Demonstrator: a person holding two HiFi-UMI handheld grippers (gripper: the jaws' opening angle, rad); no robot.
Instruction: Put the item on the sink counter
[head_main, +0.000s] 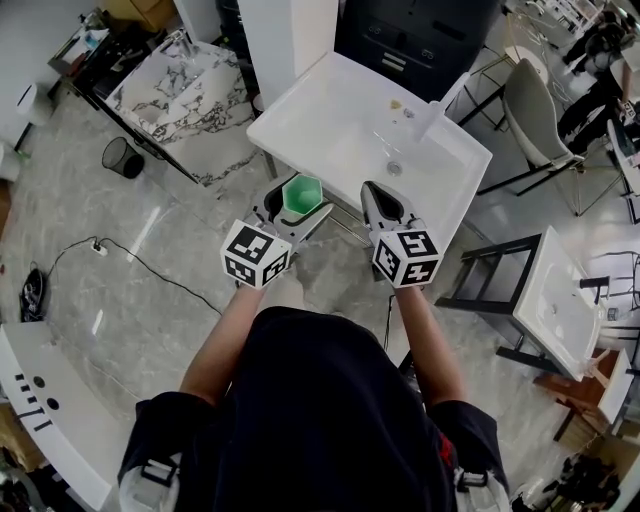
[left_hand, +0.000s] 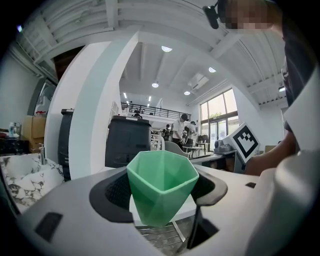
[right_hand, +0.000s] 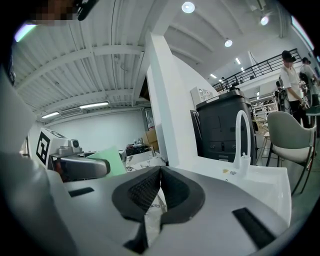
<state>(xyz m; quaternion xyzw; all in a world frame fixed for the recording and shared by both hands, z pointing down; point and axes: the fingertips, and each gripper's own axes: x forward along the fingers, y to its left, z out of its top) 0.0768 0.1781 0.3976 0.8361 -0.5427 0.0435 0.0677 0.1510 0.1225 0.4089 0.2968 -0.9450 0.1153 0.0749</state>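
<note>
Left gripper (head_main: 298, 208): my jaws are wide and squeeze the green cup (left_hand: 161, 185) from both sides.
Green cup: it sits upright between my left jaws, mouth up. It is in the air, just before the near edge of the white sink tabletop (head_main: 330, 130), not on it.
Right gripper (head_main: 380, 200): my jaws are pressed together with nothing in them, near the cup.
Tap (head_main: 432, 115): white, at the far right of the sink tabletop.
</note>
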